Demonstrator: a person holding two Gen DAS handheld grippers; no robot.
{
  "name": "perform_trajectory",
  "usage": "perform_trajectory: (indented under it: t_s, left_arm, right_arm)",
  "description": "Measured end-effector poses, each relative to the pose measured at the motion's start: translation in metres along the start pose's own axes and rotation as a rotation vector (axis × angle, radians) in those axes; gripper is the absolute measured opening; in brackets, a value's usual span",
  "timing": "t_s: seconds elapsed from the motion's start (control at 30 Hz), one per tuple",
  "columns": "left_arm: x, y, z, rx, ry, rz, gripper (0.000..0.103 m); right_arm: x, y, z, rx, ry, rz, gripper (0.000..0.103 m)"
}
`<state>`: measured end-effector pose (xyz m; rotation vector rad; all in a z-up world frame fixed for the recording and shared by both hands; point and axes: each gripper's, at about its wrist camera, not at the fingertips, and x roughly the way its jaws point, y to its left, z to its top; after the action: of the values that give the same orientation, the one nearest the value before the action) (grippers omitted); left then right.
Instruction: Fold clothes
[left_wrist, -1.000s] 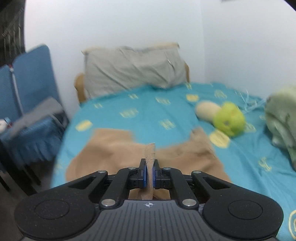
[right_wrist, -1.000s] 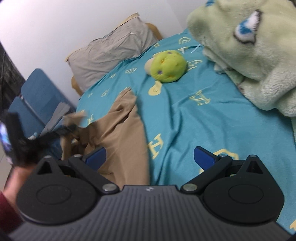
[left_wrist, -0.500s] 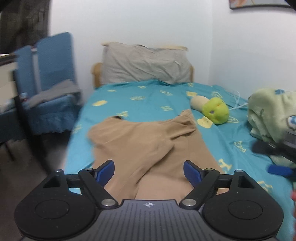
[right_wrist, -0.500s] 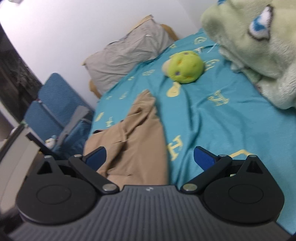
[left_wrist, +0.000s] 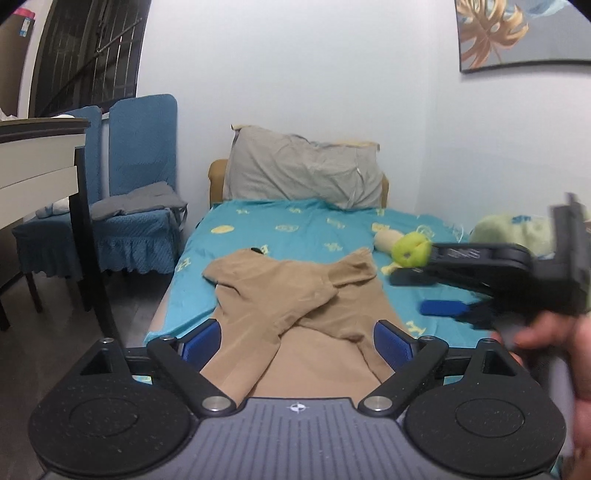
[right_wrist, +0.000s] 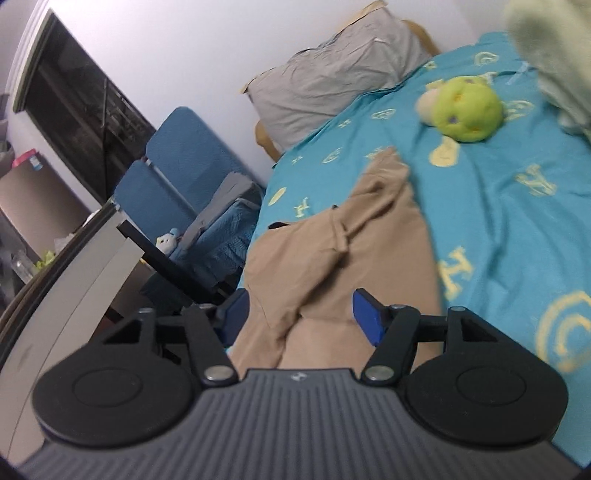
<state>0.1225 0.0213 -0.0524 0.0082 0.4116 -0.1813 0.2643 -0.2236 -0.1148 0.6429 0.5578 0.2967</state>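
Tan trousers (left_wrist: 295, 295) are lying flat on the teal bed sheet (left_wrist: 295, 229), long axis running toward the grey pillow (left_wrist: 303, 173), smooth thin fabric, one leg folded across. Left gripper (left_wrist: 297, 338) is opening wide, gripping nothing. Right gripper (right_wrist: 299, 314) is closing (fabric between its fingers, no contact yet). A green plush toy (right_wrist: 467, 109) is sitting nearby.

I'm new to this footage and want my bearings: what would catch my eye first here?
The tan garment, probably trousers, lies rumpled on the near end of the turquoise bedsheet, its legs crossing over one another. Beyond it to the right sits a bright lime-green plush toy, with a grey pillow at the head of the bed. Neither tool grips the cloth.
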Motion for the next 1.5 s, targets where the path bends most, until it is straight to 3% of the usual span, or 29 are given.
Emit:
perform_trajectory:
  t_s: [0.07, 0.17, 0.33, 0.47, 0.6, 0.7, 0.73, 0.77, 0.93, 1.0, 1.1, 1.17, 1.3, 1.33, 1.37, 1.4, 1.43, 1.47, 1.5]
  left_arm:
    - [0.005, 0.002, -0.004, 0.006, -0.024, -0.002, 0.092]
    - [0.008, 0.008, -0.011, 0.044, -0.080, 0.053, 0.092]
    - [0.032, 0.037, -0.018, -0.115, -0.015, -0.003, 0.092]
    - [0.051, 0.055, -0.022, -0.210, 0.030, -0.032, 0.092]
    - [0.069, 0.081, -0.031, -0.351, 0.096, -0.056, 0.092]
    - [0.075, 0.093, -0.037, -0.421, 0.121, -0.056, 0.092]
    - [0.076, 0.095, -0.039, -0.436, 0.127, -0.057, 0.092]
    - [0.077, 0.095, -0.041, -0.443, 0.135, -0.056, 0.092]
    - [0.077, 0.088, -0.042, -0.401, 0.135, -0.040, 0.092]
    - [0.076, 0.084, -0.042, -0.368, 0.121, -0.034, 0.092]
    - [0.076, 0.078, -0.044, -0.313, 0.118, -0.018, 0.092]
    - [0.078, 0.074, -0.046, -0.284, 0.126, -0.012, 0.092]
    - [0.083, 0.066, -0.047, -0.218, 0.127, 0.009, 0.092]
    - [0.083, 0.065, -0.046, -0.207, 0.128, 0.016, 0.092]
    - [0.084, 0.064, -0.046, -0.199, 0.128, 0.022, 0.092]
    - [0.085, 0.064, -0.046, -0.191, 0.128, 0.029, 0.092]
    - [0.084, 0.063, -0.045, -0.191, 0.129, 0.032, 0.092]
    - [0.084, 0.063, -0.043, -0.195, 0.129, 0.035, 0.092]
    - [0.083, 0.062, -0.042, -0.200, 0.130, 0.037, 0.092]
  right_arm:
    - [0.026, 0.005, 0.012, -0.012, 0.003, 0.008, 0.065]
    - [0.074, 0.002, 0.029, 0.001, -0.021, -0.004, 0.065]
    - [0.155, 0.002, 0.062, -0.041, -0.049, -0.093, 0.065]
    - [0.204, -0.009, 0.075, -0.090, -0.004, -0.196, 0.065]
    - [0.233, -0.008, 0.065, -0.204, 0.088, -0.210, 0.059]
    - [0.239, 0.001, 0.054, -0.295, 0.115, -0.203, 0.034]
    - [0.238, 0.005, 0.051, -0.320, 0.110, -0.206, 0.018]
    - [0.238, 0.009, 0.048, -0.344, 0.104, -0.209, 0.009]
    - [0.210, 0.015, 0.056, -0.303, -0.056, -0.203, 0.007]
    - [0.203, 0.011, 0.061, -0.289, -0.093, -0.260, 0.007]
    - [0.202, -0.005, 0.063, -0.250, -0.100, -0.328, 0.007]
    - [0.208, -0.018, 0.061, -0.222, -0.057, -0.357, 0.007]
    - [0.204, -0.023, 0.060, -0.188, -0.022, -0.364, 0.014]
    - [0.201, -0.022, 0.061, -0.182, -0.017, -0.363, 0.022]
    - [0.196, -0.017, 0.061, -0.196, -0.009, -0.361, 0.044]
    - [0.190, -0.012, 0.062, -0.211, -0.001, -0.358, 0.058]
    - [0.179, -0.005, 0.062, -0.238, -0.010, -0.345, 0.085]
    - [0.167, 0.002, 0.062, -0.264, -0.019, -0.331, 0.092]
    - [0.156, 0.008, 0.062, -0.291, -0.028, -0.318, 0.091]
